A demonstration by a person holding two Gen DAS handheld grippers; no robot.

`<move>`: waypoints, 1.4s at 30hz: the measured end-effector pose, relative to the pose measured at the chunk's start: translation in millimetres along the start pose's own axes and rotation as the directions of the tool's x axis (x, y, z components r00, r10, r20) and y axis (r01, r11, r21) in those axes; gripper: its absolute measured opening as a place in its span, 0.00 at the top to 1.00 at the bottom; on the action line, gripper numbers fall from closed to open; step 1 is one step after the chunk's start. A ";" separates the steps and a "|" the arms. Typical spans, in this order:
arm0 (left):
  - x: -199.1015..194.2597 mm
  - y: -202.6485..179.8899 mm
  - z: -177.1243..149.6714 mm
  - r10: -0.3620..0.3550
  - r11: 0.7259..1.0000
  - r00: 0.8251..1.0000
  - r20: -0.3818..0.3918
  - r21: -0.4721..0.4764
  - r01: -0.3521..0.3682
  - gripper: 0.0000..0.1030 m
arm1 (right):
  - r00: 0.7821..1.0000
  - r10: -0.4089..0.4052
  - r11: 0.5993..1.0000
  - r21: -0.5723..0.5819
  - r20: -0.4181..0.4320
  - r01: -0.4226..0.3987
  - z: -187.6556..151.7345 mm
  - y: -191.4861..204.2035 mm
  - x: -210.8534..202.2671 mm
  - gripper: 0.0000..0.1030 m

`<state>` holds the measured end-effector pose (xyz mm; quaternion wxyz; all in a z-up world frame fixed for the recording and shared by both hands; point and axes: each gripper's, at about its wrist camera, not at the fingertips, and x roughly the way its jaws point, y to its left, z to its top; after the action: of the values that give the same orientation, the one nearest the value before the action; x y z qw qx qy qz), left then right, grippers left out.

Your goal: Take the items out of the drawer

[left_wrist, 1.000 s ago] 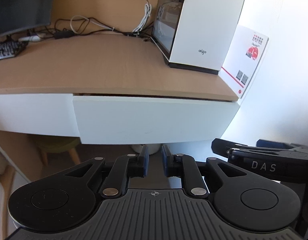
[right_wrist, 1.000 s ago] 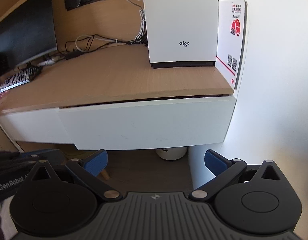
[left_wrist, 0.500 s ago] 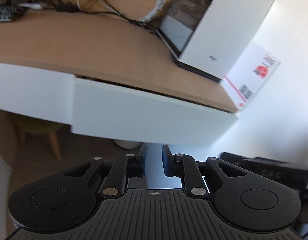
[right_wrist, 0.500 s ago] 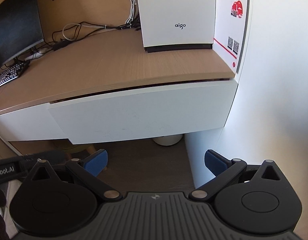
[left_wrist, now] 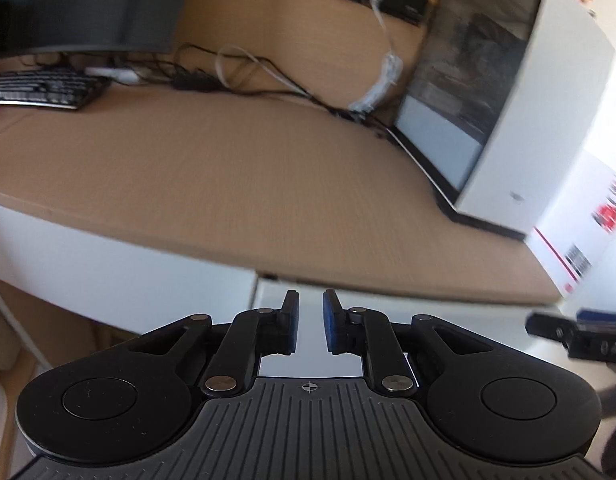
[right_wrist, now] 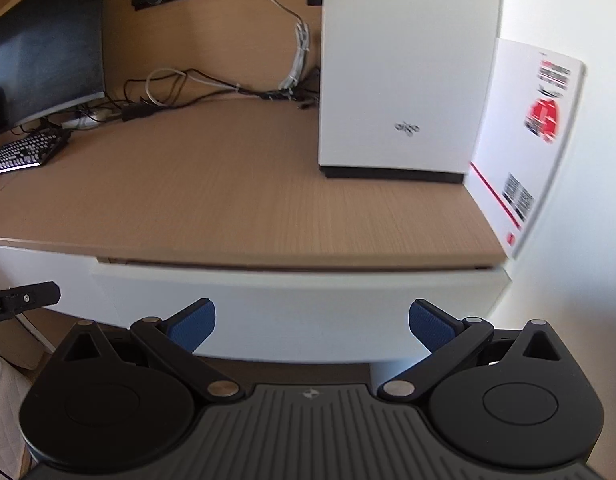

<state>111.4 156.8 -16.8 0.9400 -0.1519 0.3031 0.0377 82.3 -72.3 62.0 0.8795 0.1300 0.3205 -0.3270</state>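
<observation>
The white drawer front point(right_wrist: 308, 300) runs under the wooden desktop point(right_wrist: 248, 208), with only a thin dark gap along its top edge. What is inside it is hidden. My right gripper point(right_wrist: 311, 324) is open, its blue pads point(right_wrist: 192, 324) spread wide in front of the drawer front, nothing between them. My left gripper point(left_wrist: 309, 320) is shut and empty, its tips just before the left end of the drawer front point(left_wrist: 467, 312). The right gripper's black finger point(left_wrist: 579, 336) shows at the right edge of the left wrist view.
A white computer case point(right_wrist: 407, 60) stands at the desk's back right. Beside it a white and red card point(right_wrist: 527, 140) leans on the white wall. A dark monitor point(right_wrist: 40, 60), a keyboard point(left_wrist: 40, 88) and tangled cables point(left_wrist: 248, 72) sit at the back left.
Both grippers have come closer to the desk, so the drawer front sits lower and larger in both views. The left jaws stayed shut and the right jaws stayed wide.
</observation>
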 end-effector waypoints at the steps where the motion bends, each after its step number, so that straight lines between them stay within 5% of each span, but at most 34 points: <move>1: 6.1 2.5 4.6 0.022 1.000 1.000 -0.002 -0.020 -0.022 0.84 | 1.000 0.011 1.000 -0.004 -0.011 -0.012 4.1 0.3 8.8 0.00; 5: 40.8 13.8 18.2 0.093 0.995 0.995 -0.048 -0.043 -0.095 0.84 | 0.999 0.026 0.999 -0.026 -0.024 -0.027 16.9 -2.5 33.3 0.00; 12: 84.8 17.9 22.5 0.118 0.988 0.979 -0.169 -0.079 -0.132 0.83 | 0.996 0.014 0.999 -0.051 -0.086 -0.019 11.1 -12.7 71.7 0.00; 21: 87.6 14.0 16.5 0.106 0.989 0.981 -0.162 -0.082 -0.121 0.80 | 0.998 -0.018 0.999 0.028 -0.057 0.020 7.2 -29.3 95.9 0.00; 27: 94.6 14.2 19.3 0.076 0.989 0.975 -0.209 -0.106 -0.100 0.58 | 0.997 -0.060 0.998 0.018 -0.049 0.061 8.1 -29.7 113.3 0.00; 42: 91.8 1.2 6.7 0.117 0.985 0.972 -0.204 -0.097 -0.139 0.54 | 0.994 -0.036 0.999 0.030 -0.106 0.039 6.9 -32.5 110.9 0.00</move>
<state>189.6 158.0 -65.4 0.8909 -0.1870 0.4017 0.0998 128.6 -154.3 -5.3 0.8529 0.1551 0.3634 -0.3413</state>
